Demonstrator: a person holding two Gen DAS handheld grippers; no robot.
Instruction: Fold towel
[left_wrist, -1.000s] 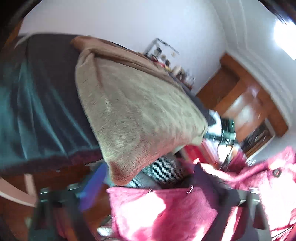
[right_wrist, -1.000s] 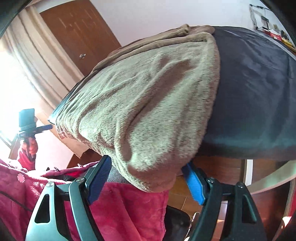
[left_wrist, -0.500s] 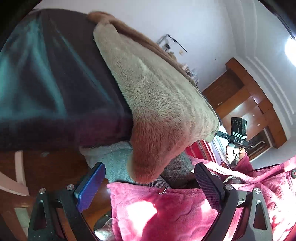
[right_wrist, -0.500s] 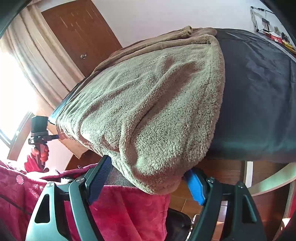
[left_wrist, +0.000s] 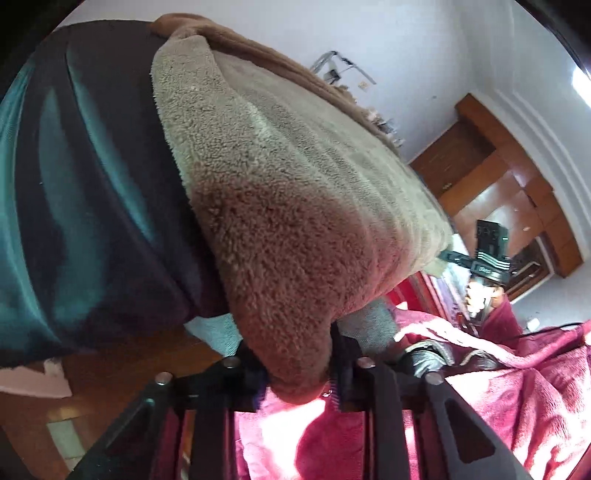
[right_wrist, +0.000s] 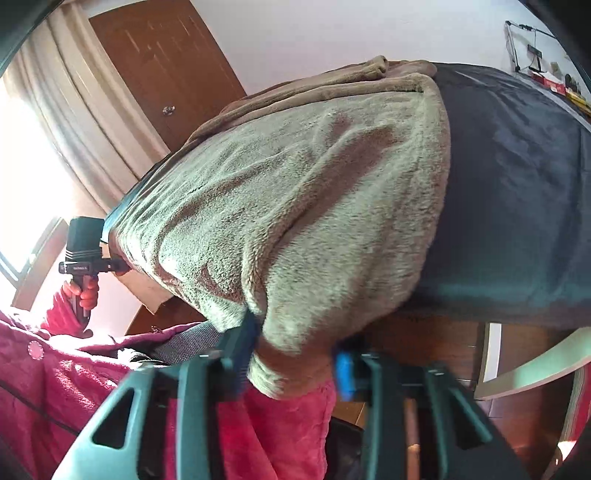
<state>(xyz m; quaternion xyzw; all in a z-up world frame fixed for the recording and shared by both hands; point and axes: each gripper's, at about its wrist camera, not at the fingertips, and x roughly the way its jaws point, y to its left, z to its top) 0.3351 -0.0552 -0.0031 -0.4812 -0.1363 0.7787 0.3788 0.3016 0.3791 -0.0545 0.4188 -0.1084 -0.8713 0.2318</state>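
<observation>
- Towel (left_wrist: 295, 206) lies over the near edge of the dark bedspread (left_wrist: 92, 184), two corners hanging off.
- We were open half a second ago; now our left gripper (left_wrist: 299, 373) and right gripper (right_wrist: 295, 354) are closing, each pinching a corner.
- Lifting can likely begin.
- Beyond the towel: white wall, wooden door (right_wrist: 166, 74).

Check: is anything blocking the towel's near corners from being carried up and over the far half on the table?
Nothing visible does. The left gripper and right gripper are closing, each with a hanging corner of the towel between its fingers. Beyond lies only towel and dark tablecloth.
</observation>
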